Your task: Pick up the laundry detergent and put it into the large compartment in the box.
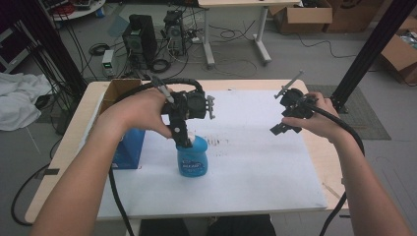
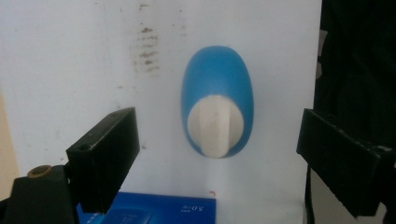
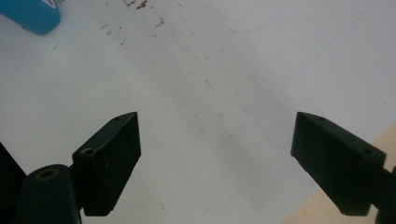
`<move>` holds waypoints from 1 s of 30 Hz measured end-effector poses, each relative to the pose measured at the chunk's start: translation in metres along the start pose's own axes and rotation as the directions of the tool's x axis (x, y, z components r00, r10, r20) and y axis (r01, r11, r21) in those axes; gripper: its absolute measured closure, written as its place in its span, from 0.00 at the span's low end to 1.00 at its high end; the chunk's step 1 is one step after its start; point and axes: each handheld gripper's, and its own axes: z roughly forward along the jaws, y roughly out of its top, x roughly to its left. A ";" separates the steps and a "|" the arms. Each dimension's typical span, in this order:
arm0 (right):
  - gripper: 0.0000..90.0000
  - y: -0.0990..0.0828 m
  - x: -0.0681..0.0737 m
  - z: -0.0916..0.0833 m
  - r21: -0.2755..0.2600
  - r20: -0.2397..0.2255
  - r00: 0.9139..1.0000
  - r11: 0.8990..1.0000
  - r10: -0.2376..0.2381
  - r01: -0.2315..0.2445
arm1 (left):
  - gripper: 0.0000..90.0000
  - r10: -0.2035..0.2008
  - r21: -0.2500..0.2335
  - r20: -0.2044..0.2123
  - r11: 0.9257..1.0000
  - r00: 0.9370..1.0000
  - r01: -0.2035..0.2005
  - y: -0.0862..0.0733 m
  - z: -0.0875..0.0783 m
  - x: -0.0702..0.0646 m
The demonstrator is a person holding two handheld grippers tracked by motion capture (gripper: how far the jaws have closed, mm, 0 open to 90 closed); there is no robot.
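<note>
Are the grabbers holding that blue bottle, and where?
Nothing is held. The left gripper hangs open above the blue bottle, its jaws apart on either side of the white cap. The right gripper is open over the white mat.

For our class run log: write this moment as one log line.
left gripper: open, above blue bottle | right gripper: open, over white sheet | bottle: upright, ungripped

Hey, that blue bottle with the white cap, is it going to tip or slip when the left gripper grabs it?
The blue bottle stands upright, taller than wide, so a sideways nudge could tip it. Its smooth rounded plastic shoulders probably slip; the ridged-looking white cap likely grips better. The left gripper is open around it.
</note>
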 end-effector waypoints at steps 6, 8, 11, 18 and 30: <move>0.18 0.001 0.002 0.003 0.004 -0.006 1.000 1.000 -0.007 0.007 | 0.16 0.000 0.011 0.004 1.000 1.000 0.000 -0.001 0.015 0.000; 0.18 0.001 0.002 0.003 0.006 -0.007 1.000 1.000 -0.005 0.005 | 0.16 -0.003 0.024 0.009 1.000 1.000 0.003 -0.001 0.021 0.000; 0.18 0.000 0.001 0.004 0.006 -0.008 1.000 1.000 -0.003 0.003 | 0.16 -0.006 0.027 0.014 1.000 1.000 0.005 -0.002 0.027 0.000; 0.17 -0.003 0.000 0.006 0.007 -0.011 1.000 1.000 0.000 0.000 | 0.16 0.000 0.036 0.021 0.999 1.000 -0.001 0.001 0.039 -0.001; 0.18 -0.007 0.000 0.011 0.005 -0.018 1.000 1.000 0.002 -0.002 | 0.17 0.007 0.069 0.031 0.998 0.999 -0.009 0.004 0.063 -0.001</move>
